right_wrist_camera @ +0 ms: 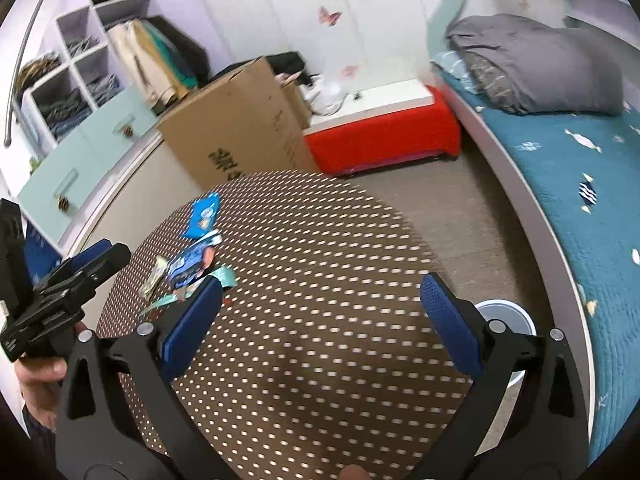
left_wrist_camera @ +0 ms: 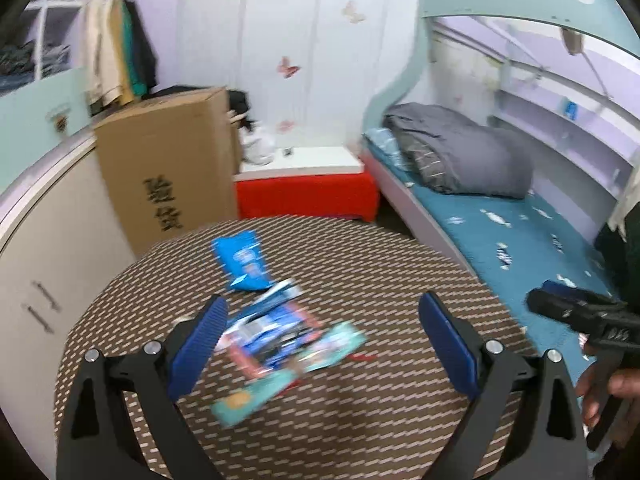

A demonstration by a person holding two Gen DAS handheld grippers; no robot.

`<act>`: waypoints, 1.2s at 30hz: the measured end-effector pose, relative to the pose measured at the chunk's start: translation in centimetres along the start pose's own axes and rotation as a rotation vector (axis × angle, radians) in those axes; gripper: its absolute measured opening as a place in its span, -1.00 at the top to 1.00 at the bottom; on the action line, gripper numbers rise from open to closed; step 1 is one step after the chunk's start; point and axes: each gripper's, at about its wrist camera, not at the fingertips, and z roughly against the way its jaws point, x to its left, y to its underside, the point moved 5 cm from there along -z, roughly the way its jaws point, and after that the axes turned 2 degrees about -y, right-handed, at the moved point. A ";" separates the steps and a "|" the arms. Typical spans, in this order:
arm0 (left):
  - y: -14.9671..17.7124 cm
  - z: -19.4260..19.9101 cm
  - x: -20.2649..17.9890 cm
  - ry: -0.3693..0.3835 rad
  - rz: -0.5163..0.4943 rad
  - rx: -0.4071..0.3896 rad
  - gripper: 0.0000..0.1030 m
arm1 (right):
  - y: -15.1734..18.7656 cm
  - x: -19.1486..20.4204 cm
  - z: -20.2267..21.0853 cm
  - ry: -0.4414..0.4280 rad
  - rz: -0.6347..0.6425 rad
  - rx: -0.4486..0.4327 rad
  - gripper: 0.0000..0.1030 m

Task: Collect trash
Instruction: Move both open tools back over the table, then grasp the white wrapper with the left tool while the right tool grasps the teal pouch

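Several snack wrappers lie on the round brown patterned table [left_wrist_camera: 360, 420]. A blue packet [left_wrist_camera: 242, 260] lies farthest. A pile of blue and red wrappers [left_wrist_camera: 272, 332] and a teal wrapper [left_wrist_camera: 280, 372] lie nearer. My left gripper [left_wrist_camera: 320, 344] is open above the pile, empty. In the right wrist view the same wrappers [right_wrist_camera: 188, 268] and blue packet [right_wrist_camera: 204, 216] lie at the table's left part. My right gripper [right_wrist_camera: 320, 320] is open and empty over the table's [right_wrist_camera: 320, 380] middle. The right gripper also shows in the left wrist view [left_wrist_camera: 576, 312], the left gripper in the right wrist view [right_wrist_camera: 80, 272].
A white round bin [right_wrist_camera: 504, 316] stands on the floor right of the table, next to the bed [right_wrist_camera: 580, 168]. A tall cardboard box [left_wrist_camera: 168, 168] and a red bench [left_wrist_camera: 308, 196] stand behind the table. A cabinet [left_wrist_camera: 44, 248] stands at the left.
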 end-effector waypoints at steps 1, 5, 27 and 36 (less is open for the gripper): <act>0.4 -0.1 1.4 -0.015 0.012 0.007 -0.83 | 0.1 0.7 -0.4 -0.010 0.016 0.011 -0.88; 2.1 -0.6 6.5 -0.074 0.073 0.033 -0.82 | 0.6 2.9 -2.1 -0.040 0.078 0.061 -0.88; 8.5 -4.9 13.9 -0.102 0.139 0.198 0.63 | 3.2 14.7 -15.1 -0.141 0.712 0.324 -0.35; 11.4 -1.0 14.9 -0.102 0.211 0.187 0.63 | 7.6 16.2 -9.6 -0.235 0.754 0.420 0.21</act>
